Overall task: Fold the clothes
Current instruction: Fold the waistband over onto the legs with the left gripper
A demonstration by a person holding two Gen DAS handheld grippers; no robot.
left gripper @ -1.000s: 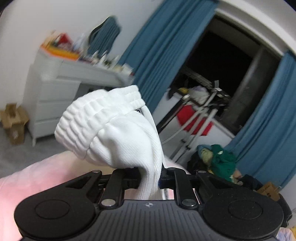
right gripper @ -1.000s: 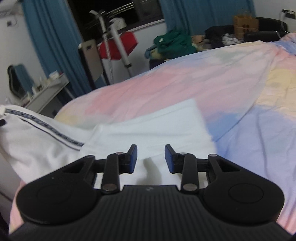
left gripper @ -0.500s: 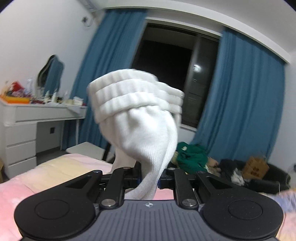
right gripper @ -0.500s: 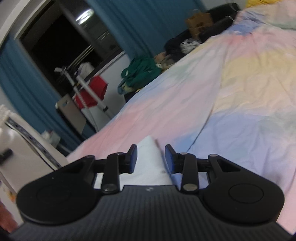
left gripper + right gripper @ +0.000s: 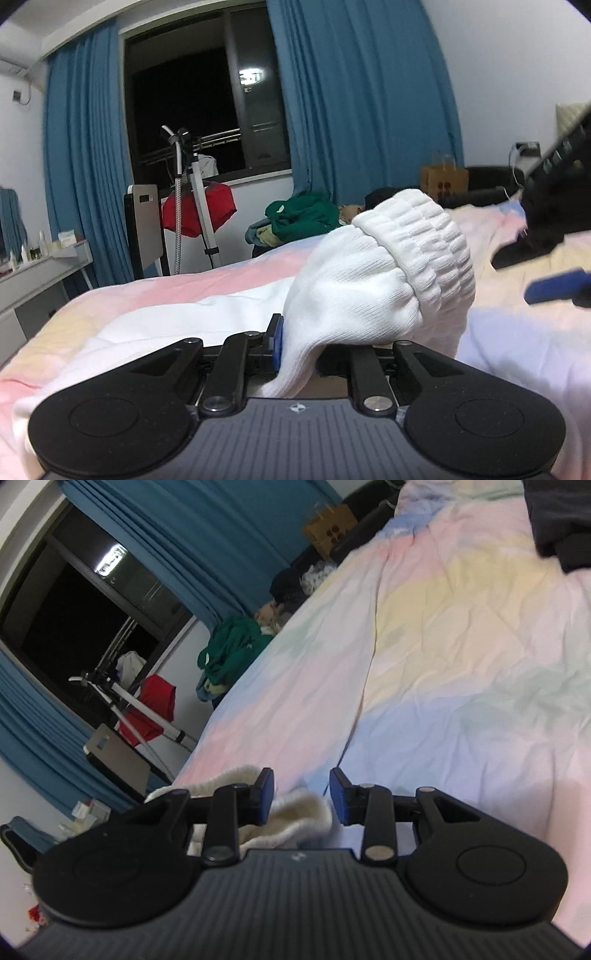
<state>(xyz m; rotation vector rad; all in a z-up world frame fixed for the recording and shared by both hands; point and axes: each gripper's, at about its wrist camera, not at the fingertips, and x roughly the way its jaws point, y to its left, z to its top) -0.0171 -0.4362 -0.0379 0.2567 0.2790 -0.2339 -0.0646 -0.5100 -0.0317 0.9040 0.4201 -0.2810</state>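
My left gripper (image 5: pixel 297 345) is shut on a white garment (image 5: pixel 373 280) with a thick ribbed elastic band; the bunched band flops to the right over the fingers. The rest of the white cloth (image 5: pixel 155 321) lies on the pastel bed sheet (image 5: pixel 229 273) below. My right gripper (image 5: pixel 301 794) is open and empty; the ribbed white band (image 5: pixel 291 812) lies just under and between its fingers. The right gripper also shows at the right edge of the left wrist view (image 5: pixel 554 236).
The pastel sheet (image 5: pixel 461 646) spreads ahead in the right wrist view, with dark clothing (image 5: pixel 557 520) at its top right. Beyond the bed stand a drying rack with a red cloth (image 5: pixel 197 214), a green clothes pile (image 5: pixel 303 218), blue curtains (image 5: pixel 354 103) and a paper bag (image 5: pixel 443 181).
My left gripper has come down from held high to low over the bed, and the band now flops right. My right gripper has swung in close to the band.
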